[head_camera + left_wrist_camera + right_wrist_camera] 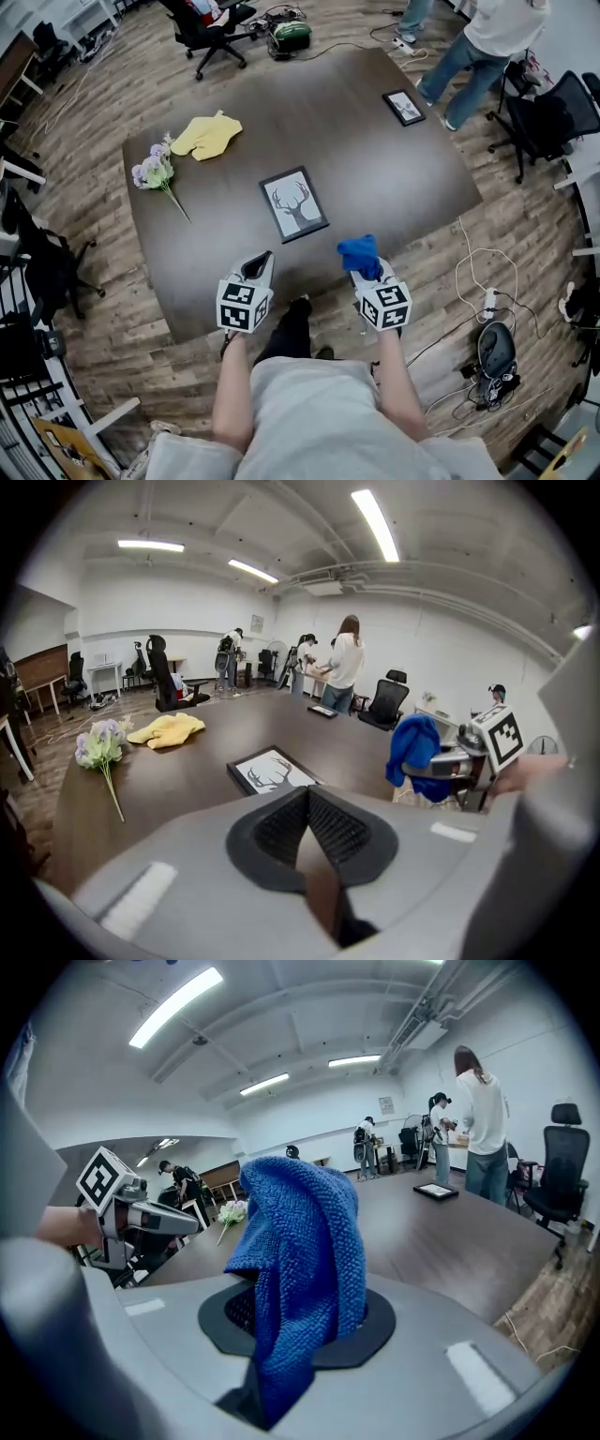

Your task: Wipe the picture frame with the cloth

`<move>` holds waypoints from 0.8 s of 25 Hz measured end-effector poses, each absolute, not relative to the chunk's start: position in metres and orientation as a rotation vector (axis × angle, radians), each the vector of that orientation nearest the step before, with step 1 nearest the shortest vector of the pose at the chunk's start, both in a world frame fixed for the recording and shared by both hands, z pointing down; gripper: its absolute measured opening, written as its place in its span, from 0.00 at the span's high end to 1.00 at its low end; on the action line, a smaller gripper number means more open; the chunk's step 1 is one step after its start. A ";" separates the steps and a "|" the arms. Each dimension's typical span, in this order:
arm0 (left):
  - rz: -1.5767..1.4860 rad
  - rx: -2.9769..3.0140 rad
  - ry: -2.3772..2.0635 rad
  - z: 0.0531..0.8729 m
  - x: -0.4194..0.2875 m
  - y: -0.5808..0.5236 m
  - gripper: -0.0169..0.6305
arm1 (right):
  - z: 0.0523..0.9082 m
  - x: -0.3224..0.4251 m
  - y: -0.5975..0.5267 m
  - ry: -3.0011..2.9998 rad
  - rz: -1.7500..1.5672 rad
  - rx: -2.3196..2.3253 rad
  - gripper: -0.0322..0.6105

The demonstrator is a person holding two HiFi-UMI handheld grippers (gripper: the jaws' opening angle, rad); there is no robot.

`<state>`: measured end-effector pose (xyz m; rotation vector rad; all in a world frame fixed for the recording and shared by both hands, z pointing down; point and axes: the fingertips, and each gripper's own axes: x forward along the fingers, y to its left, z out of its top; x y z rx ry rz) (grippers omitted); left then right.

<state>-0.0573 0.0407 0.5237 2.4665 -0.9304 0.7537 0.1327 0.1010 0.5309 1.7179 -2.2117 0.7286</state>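
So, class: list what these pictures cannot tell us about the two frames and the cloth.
- Deer frame: any dust or smudges are too small to see in the head view.
- Small far frame: its picture is too small to make out in every view.
- Blue cloth: the part pinched in the right gripper is hidden by the cloth's own folds in the right gripper view.

Two picture frames (294,204) (404,107), one blue cloth (359,253), one yellow cloth (208,135), one flower bunch (155,172), two grippers (255,268) (366,270), one table (375,173).
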 end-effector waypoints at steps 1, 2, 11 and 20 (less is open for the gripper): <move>0.772 2.454 -0.919 0.530 -0.057 0.028 0.89 | 0.535 0.130 0.087 -2.207 0.743 1.694 0.82; 0.784 2.441 -0.907 0.535 -0.057 0.018 0.89 | 0.539 0.127 0.074 -2.204 0.756 1.672 0.82; 0.889 2.389 -0.731 0.595 -0.042 -0.035 0.89 | 0.578 0.108 -0.011 -2.171 0.757 1.503 0.82; 0.941 2.359 -0.672 0.631 -0.027 -0.054 0.89 | 0.609 0.094 -0.065 -2.209 0.644 1.186 0.82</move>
